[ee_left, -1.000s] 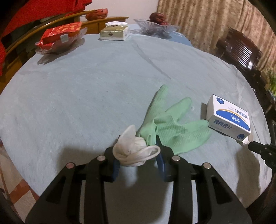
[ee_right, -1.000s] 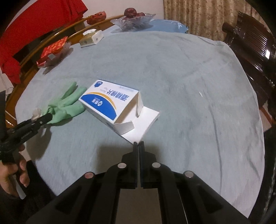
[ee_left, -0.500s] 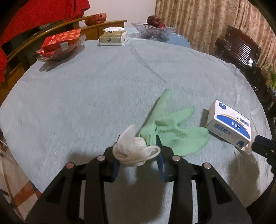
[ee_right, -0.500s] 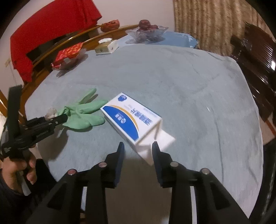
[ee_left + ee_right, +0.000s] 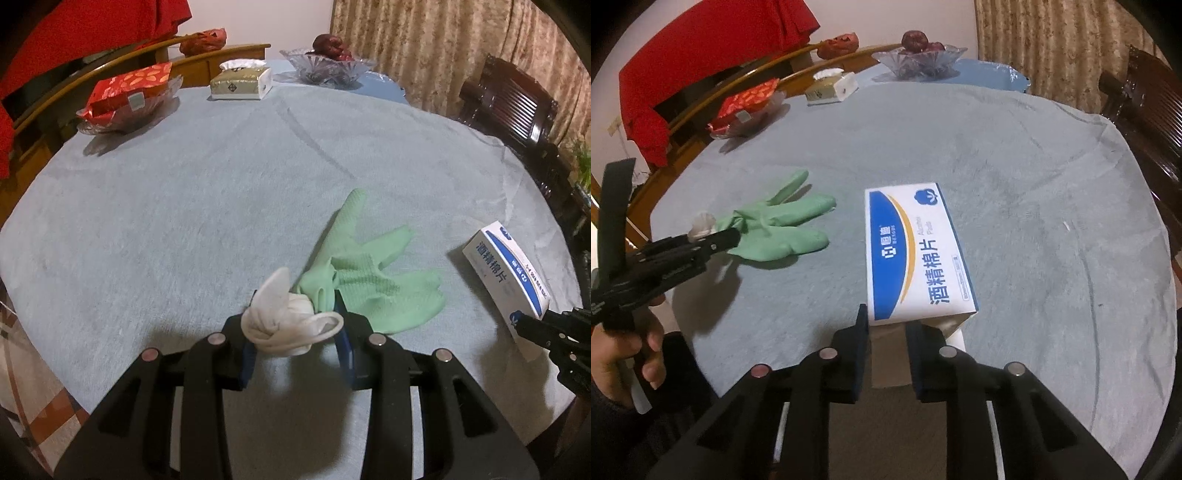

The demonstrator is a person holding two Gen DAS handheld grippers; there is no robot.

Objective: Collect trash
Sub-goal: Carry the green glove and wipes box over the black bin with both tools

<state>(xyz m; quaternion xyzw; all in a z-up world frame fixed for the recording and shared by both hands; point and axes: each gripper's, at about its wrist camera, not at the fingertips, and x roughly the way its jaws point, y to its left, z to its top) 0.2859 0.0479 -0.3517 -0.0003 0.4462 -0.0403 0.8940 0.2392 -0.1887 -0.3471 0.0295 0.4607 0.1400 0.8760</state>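
Note:
My left gripper (image 5: 295, 314) is shut on a crumpled white wad (image 5: 288, 325) together with the cuff of a green rubber glove (image 5: 369, 280). The glove's fingers lie spread on the table cloth (image 5: 184, 203). A white and blue carton (image 5: 912, 254) lies in front of my right gripper (image 5: 886, 328), its opened end toward me. The right jaws are closing around the carton's loose end flap (image 5: 890, 354), one finger by the carton's near left corner. I cannot see the pads pressing on it. The left wrist view shows the carton (image 5: 506, 266) at the right edge with the right gripper (image 5: 524, 321) at its near corner.
At the table's far side stand a glass dish with a red packet (image 5: 129, 96), a tissue box (image 5: 240, 83) and a glass fruit bowl (image 5: 325, 66). A dark wooden chair (image 5: 517, 107) stands at the right. A person's hand (image 5: 620, 354) holds the left gripper.
The right gripper went from shut to wide open, came up to the carton's opened end, and its jaws have since narrowed around the flap. The left gripper kept its hold and stayed put.

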